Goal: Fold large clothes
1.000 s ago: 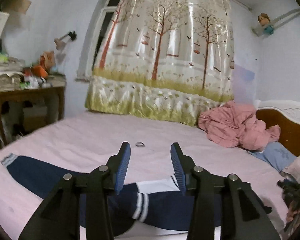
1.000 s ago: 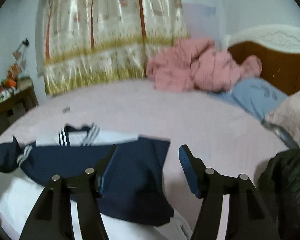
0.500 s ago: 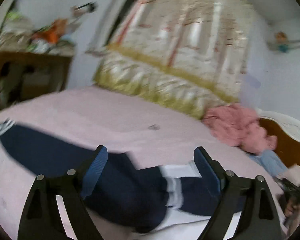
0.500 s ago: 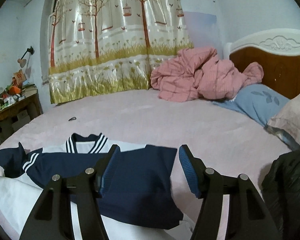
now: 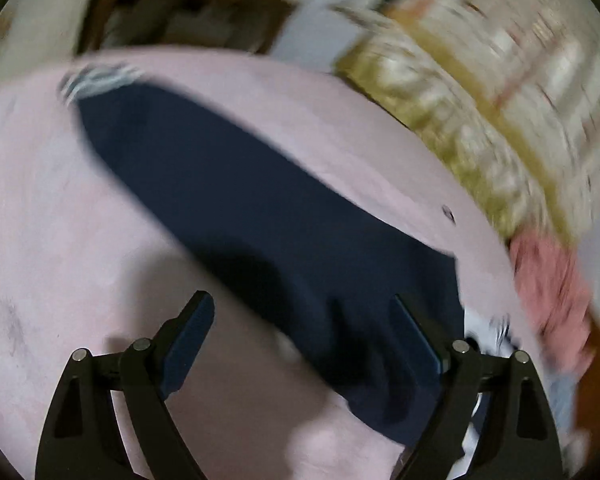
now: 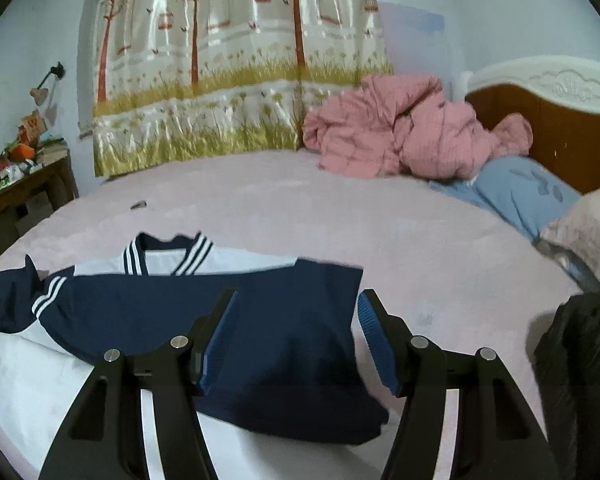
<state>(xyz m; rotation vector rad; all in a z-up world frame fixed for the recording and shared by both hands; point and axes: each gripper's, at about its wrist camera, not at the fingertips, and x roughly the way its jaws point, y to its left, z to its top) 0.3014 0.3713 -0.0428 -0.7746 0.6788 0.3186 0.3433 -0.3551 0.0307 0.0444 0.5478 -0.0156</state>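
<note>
A navy and white jacket (image 6: 204, 312) with white striped collar and cuffs lies on the pink bed (image 6: 420, 248). One navy sleeve is folded across its body. In the blurred left wrist view the other long navy sleeve (image 5: 228, 200) stretches out to a striped cuff (image 5: 96, 78) at the upper left. My left gripper (image 5: 304, 316) is wide open and empty, tilted down over the sleeve's near end. My right gripper (image 6: 296, 308) is open and empty, low over the folded navy part.
A crumpled pink quilt (image 6: 408, 136) and a blue pillow (image 6: 528, 188) lie by the wooden headboard (image 6: 560, 120). A tree-print curtain (image 6: 240, 68) hangs behind the bed. A cluttered wooden desk (image 6: 16, 184) stands at the left. A small dark object (image 6: 139, 204) lies on the sheet.
My left gripper opened wide, swung left and tipped down towards the outstretched sleeve. My right gripper stayed open and barely moved.
</note>
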